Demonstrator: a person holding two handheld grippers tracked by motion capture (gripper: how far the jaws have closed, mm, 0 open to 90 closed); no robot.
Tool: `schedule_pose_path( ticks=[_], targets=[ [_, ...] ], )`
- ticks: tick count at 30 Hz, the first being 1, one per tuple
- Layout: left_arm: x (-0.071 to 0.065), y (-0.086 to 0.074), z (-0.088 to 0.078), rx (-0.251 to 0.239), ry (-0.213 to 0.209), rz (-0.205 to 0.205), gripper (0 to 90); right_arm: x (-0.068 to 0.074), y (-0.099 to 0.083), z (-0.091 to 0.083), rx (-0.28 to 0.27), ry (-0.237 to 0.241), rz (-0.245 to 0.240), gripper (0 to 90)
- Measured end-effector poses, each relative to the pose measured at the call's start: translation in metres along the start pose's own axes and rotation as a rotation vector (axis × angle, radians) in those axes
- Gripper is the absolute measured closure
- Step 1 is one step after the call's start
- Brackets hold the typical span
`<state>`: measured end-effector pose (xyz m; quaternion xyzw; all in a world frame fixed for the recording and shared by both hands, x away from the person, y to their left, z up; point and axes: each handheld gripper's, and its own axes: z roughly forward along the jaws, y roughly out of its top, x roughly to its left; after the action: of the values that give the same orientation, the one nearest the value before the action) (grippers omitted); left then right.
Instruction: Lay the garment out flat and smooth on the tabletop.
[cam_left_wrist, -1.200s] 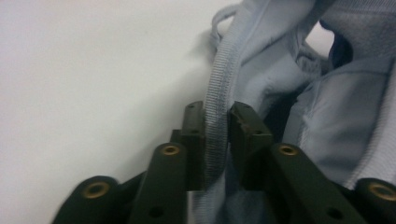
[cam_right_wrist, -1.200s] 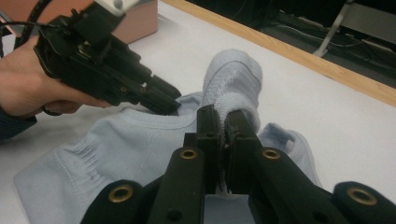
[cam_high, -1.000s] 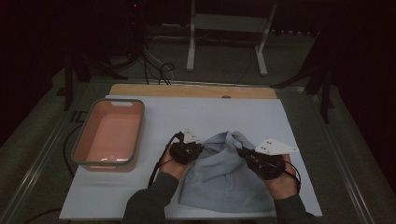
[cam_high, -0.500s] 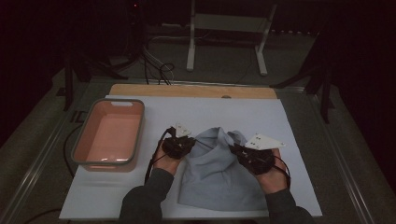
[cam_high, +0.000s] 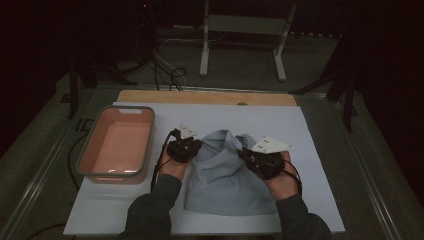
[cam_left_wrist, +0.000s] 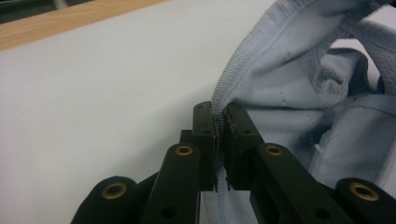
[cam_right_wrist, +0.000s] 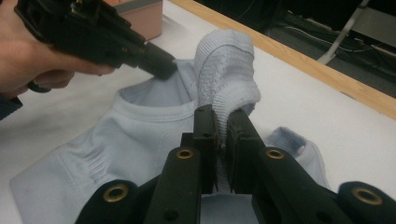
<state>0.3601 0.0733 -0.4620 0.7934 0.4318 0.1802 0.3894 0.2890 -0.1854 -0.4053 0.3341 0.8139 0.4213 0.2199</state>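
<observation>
A pale blue garment (cam_high: 227, 175) is spread on the white table cover (cam_high: 310, 130), near its front middle, with its far edge lifted and bunched. That edge is pinched at two points: the left gripper (cam_left_wrist: 219, 123) is clamped tight on a ribbed hem, and the right gripper (cam_right_wrist: 222, 122) is closed just as tightly on a thick ribbed fold. Only a narrow strip of fabric is caught in each pair of jaws, so a hem could be pulled free if the hands are drawn apart or lifted unevenly. A loose layer could also be dragged along, leaving the garment crooked. The pink bin (cam_high: 118, 144) stands just beside the left hand (cam_high: 172, 167) and could be knocked.
</observation>
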Motion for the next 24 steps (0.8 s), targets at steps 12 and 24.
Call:
schedule_pose_path(
  ticks=[12,24],
  targets=[
    [0.011,-0.004,-0.005,-0.016,0.054,-0.115,49.1,-0.006,-0.006,0.01,0.038,-0.096,0.039,35.9],
    [0.002,-0.019,-0.007,-0.01,-0.07,-0.087,46.0,-0.049,-0.04,0.0,0.113,-0.179,0.134,35.4]
  ],
)
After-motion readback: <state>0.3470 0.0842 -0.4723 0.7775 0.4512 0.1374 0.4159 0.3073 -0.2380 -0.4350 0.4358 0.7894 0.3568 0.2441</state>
